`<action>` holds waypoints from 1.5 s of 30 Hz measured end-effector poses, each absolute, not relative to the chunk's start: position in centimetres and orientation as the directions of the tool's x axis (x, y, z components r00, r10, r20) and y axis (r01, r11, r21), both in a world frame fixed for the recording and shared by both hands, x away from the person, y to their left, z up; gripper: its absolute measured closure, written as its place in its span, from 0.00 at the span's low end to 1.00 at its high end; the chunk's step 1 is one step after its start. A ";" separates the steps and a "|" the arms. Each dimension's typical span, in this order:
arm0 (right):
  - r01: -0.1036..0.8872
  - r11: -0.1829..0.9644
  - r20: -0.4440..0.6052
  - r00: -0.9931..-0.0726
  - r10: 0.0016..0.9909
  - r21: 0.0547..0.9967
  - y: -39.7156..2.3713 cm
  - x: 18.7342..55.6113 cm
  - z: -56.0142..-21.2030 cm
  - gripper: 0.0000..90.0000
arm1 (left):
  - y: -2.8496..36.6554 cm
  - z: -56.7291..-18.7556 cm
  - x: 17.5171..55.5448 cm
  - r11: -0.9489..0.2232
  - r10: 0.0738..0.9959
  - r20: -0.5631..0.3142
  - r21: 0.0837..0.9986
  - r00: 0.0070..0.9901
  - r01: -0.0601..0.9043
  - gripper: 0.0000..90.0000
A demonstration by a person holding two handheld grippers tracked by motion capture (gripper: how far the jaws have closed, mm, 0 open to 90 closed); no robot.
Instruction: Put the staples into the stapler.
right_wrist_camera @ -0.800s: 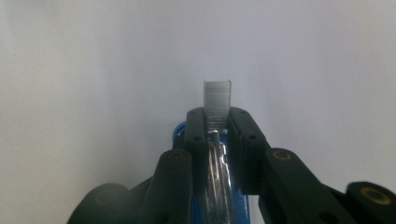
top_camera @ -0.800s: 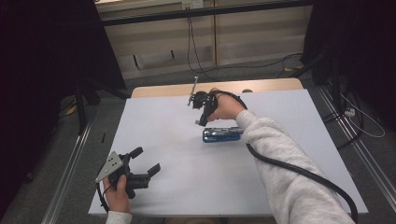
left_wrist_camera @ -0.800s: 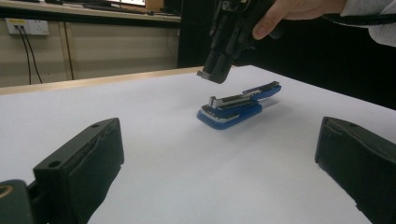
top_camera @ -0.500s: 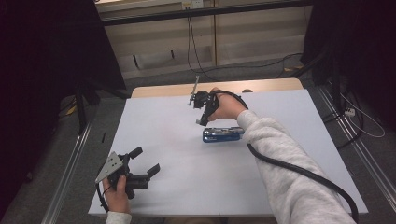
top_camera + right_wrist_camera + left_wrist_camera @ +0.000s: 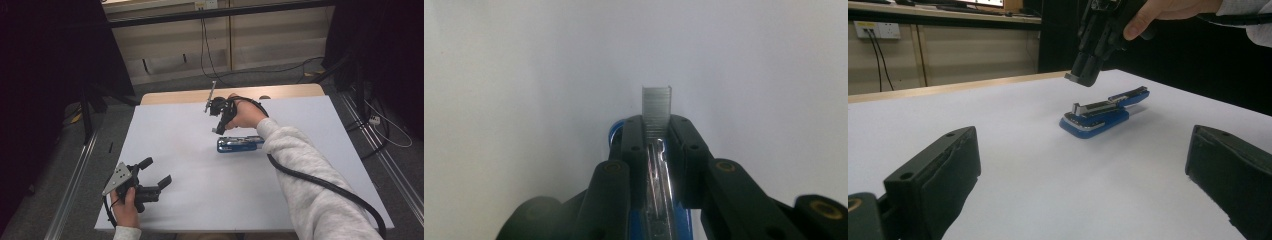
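Evidently the work in hand is loading a stapler: the right gripper [image 5: 656, 131] pinches a strip of staples [image 5: 656, 107] between its jaws, and the strip pokes out past the tips. Directly beneath those jaws lies the blue stapler [image 5: 240, 144] on the white table [image 5: 190, 200], and in the right gripper view its shiny open channel [image 5: 658, 200] runs lengthwise between and under the jaws, so the strip looks lined up with the track. From the left gripper view the right gripper [image 5: 1088, 75] hangs tip-down just above the near end of the stapler [image 5: 1103, 114], apart from it, with the metal rail showing on top of the blue body.

The left gripper [image 5: 155, 172] sits well off to the near left of the table, its jaws spread wide with nothing between them, pointing towards the stapler from a distance; both black pads [image 5: 943, 170] frame the scene in its own view.

By my judgement the pick-up of the staples and the alignment are done. What is left is lowering the strip into the channel, letting go of it, and then closing the stapler; the idle gripper may be needed to steady the body
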State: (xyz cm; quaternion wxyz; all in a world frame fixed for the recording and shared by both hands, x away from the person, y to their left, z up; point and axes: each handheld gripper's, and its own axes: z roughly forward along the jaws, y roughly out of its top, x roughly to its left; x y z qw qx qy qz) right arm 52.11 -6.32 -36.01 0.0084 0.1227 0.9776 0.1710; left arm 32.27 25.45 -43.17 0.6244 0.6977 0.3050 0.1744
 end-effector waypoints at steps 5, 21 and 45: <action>0.251 0.907 0.028 -0.966 0.257 0.338 -6.7 52.1 -35.9 0.88 | 25.4 -43.2 32.3 -0.038 0.643 -0.136 0.977 0.754 0.209 0.01; 0.261 0.907 0.028 -0.963 0.267 0.329 -7.2 51.9 -36.1 0.88 | 25.4 -43.2 32.3 -0.038 0.642 -0.135 0.978 0.755 0.207 0.01; 0.282 0.898 0.041 -0.958 0.285 0.337 -8.8 51.6 -36.3 0.88 | 25.4 -43.2 32.3 -0.041 0.639 -0.137 0.977 0.757 0.211 0.02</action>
